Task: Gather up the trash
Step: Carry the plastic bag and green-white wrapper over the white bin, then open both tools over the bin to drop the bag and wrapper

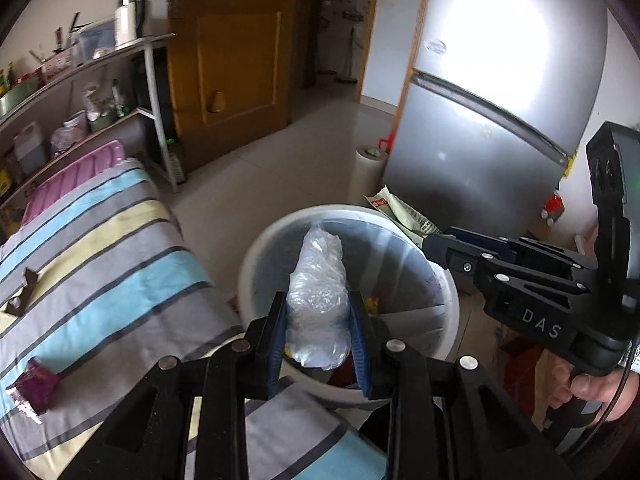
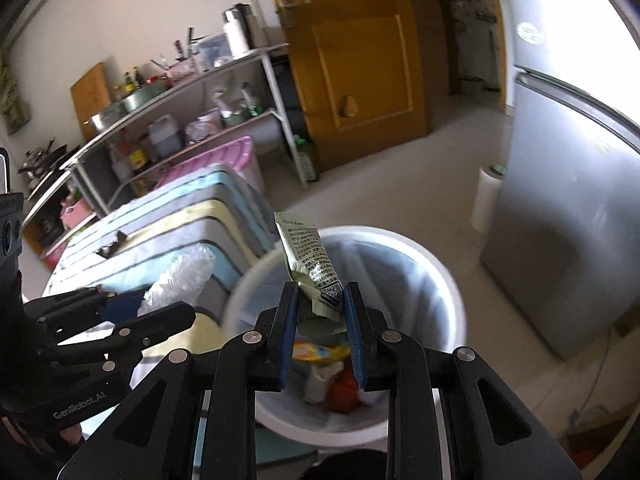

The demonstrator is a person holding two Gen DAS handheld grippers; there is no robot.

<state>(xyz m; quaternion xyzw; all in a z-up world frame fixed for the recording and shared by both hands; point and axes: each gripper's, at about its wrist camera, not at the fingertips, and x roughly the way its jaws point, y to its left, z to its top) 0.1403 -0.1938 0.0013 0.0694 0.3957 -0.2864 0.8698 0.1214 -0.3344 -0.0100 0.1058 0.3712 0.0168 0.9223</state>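
My left gripper (image 1: 318,308) is shut on a crumpled clear plastic bag (image 1: 318,280) and holds it over the white trash bin (image 1: 448,280). My right gripper (image 2: 322,304) is shut on a pale green printed wrapper (image 2: 308,260), held above the same bin (image 2: 452,292). The bin holds yellow, white and red trash (image 2: 332,376). The right gripper also shows in the left wrist view (image 1: 436,246) with the wrapper (image 1: 400,210). The left gripper (image 2: 160,308) and its bag (image 2: 180,274) show in the right wrist view. A purple wrapper (image 1: 34,390) and a dark wrapper (image 1: 24,292) lie on the striped cloth (image 1: 100,264).
A silver fridge (image 1: 500,112) stands right of the bin, with a paper roll (image 1: 366,172) beside it. A metal shelf rack (image 2: 192,120) with bottles and pots stands at the back left. A wooden door (image 2: 360,48) is behind. A pink tub (image 2: 236,160) sits by the rack.
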